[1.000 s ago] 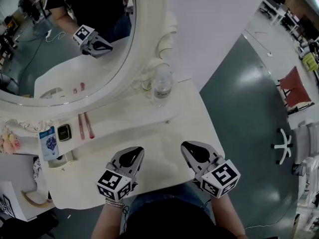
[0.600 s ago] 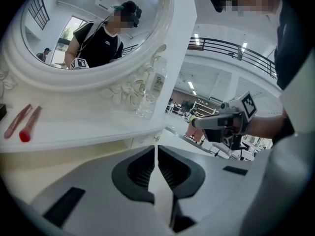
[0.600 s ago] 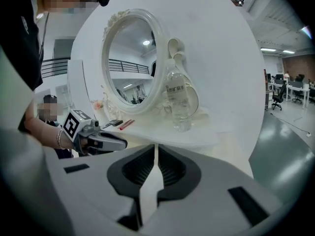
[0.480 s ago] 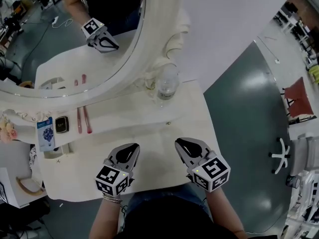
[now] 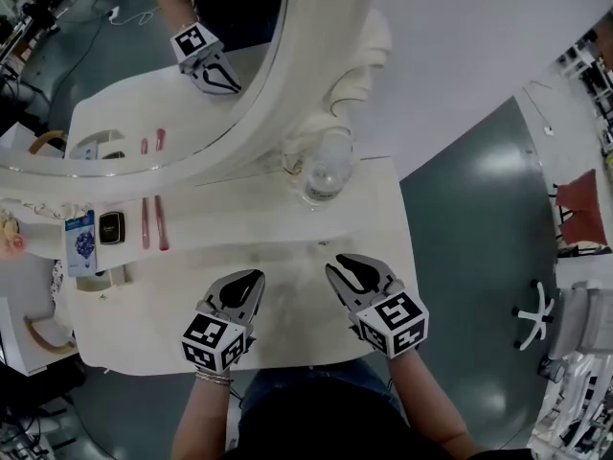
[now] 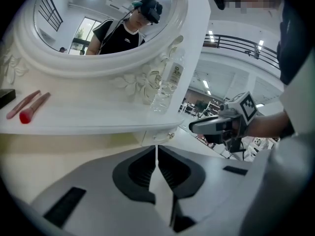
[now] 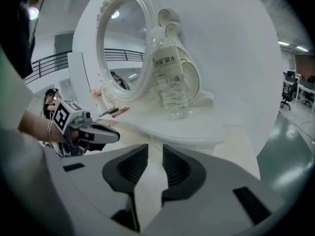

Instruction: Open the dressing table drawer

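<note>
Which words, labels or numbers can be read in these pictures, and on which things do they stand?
Nothing can be quoted with certainty.
Bottle label: Chinese characters, too blurred to quote.
Blue packet: print too small to read.
Marker cubes: black-and-white patterns only, no words.

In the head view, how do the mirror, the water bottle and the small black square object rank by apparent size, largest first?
1. mirror, by far the largest.
2. water bottle, seen from above, so it looks shorter than it is.
3. black square object, the smallest.
</note>
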`<state>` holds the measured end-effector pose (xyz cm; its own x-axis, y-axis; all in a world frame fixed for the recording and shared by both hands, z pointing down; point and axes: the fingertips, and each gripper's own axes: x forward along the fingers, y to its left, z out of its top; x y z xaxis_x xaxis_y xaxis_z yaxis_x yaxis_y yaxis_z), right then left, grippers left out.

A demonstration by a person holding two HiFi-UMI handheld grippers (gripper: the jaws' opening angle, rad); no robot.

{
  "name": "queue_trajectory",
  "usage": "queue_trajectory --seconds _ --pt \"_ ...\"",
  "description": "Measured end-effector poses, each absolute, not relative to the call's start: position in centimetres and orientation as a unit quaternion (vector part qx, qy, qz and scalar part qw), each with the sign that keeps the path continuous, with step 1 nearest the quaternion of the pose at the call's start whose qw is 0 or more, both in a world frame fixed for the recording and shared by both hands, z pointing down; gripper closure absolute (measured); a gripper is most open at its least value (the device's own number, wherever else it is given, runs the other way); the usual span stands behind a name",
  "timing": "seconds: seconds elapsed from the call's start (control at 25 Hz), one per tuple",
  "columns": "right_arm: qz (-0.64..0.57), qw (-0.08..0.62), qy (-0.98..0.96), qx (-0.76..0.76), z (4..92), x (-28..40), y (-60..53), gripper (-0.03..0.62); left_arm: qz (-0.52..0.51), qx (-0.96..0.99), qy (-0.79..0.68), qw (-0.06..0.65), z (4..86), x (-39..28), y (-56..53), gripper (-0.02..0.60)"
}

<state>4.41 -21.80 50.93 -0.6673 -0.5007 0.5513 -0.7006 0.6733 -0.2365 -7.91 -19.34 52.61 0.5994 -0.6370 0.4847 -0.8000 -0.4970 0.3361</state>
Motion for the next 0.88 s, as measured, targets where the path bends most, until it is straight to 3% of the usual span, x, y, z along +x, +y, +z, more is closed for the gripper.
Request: queue_trajectory --seconds 0.32,0.88 --pt "0.191 0.27 -0.873 0.359 54.7 4.0 -23.6 0.441 0.154 0.84 -0.44 0.278 53.6 -8.0 -19.9 0.561" --pt "0.19 0.256 -0.863 0.392 56.7 3.1 -25.8 0.434 0.154 0.835 -0.451 0.275 54.0 -8.3 -20.6 0.561"
